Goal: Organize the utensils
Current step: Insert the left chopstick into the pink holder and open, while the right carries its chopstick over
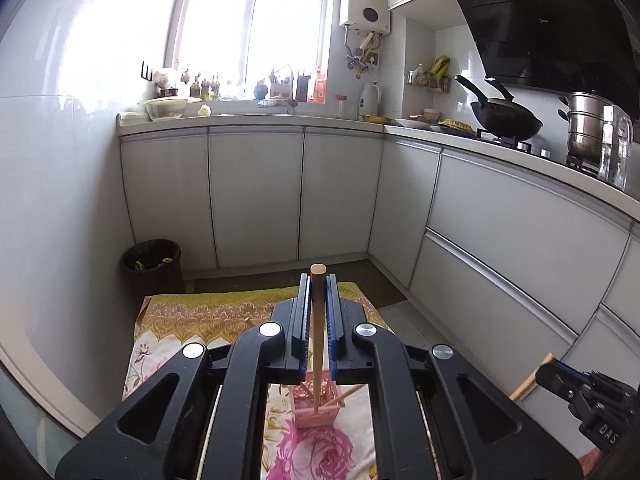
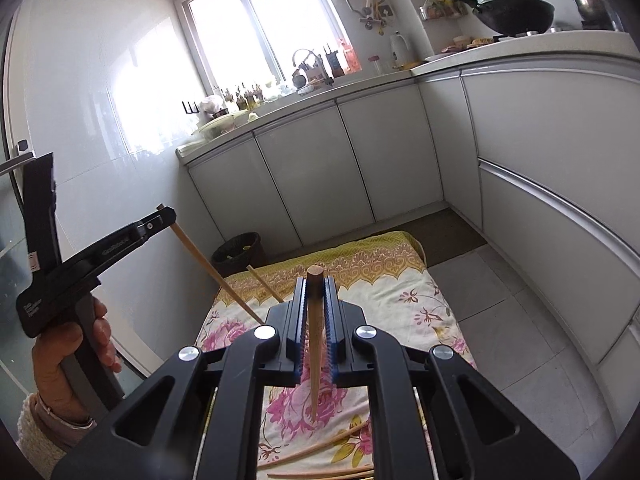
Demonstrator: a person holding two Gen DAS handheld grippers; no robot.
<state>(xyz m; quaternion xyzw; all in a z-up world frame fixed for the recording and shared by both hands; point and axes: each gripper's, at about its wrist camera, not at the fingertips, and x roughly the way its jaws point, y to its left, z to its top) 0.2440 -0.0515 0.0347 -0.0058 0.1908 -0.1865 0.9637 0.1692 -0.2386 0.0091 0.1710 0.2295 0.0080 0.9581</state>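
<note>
— Closest to the lens, what does the left gripper (image 1: 318, 312) have?
— Its blue pads are clamped on one wooden chopstick (image 1: 318, 340), thick end up, tip hanging over the pink holder (image 1: 316, 408) on the floral cloth (image 1: 192, 320). Another stick leans in that holder.
— And the right gripper (image 2: 316, 312)?
— Pinched tight on a second chopstick (image 2: 315, 344), tip pointing down above the cloth.
— Any left lying loose?
— Several loose chopsticks (image 2: 320, 452) lie on the cloth below it. A hand (image 2: 68, 356) grips the left tool's handle.
</note>
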